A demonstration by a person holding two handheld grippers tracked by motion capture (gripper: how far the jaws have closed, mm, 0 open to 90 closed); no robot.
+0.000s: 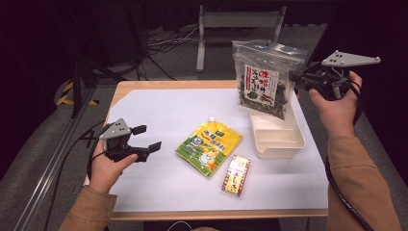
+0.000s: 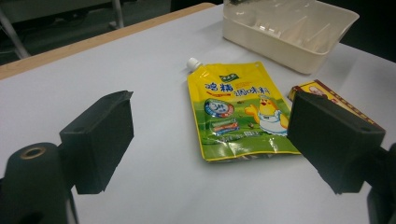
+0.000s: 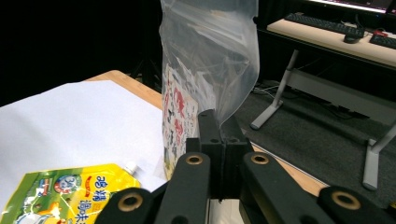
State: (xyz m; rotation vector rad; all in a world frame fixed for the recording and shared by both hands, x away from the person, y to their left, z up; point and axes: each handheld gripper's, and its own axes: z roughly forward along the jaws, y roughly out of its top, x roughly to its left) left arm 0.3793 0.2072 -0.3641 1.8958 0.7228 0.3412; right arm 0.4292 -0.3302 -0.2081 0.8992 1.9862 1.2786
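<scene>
Holding a clear plastic bag of dark dried bits [image 1: 265, 81] up over the cream plastic tray [image 1: 278, 140], the right gripper [image 1: 294, 77] pinches its edge tight. The left gripper [image 1: 146, 138] waits wide open near the yellow spouted pouch [image 1: 210, 147].

Looks like a lab or office test space: dark curtained surround, loose cables [image 1: 163, 41] on grey carpet, metal desk legs [image 1: 199, 43], keyboard [image 3: 324, 23] on neighbouring desk, paper-covered table [image 1: 159, 110].

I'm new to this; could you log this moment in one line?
right gripper: shut on seaweed bag, held above tray | left gripper: open, empty | yellow pouch: flat on table
</scene>
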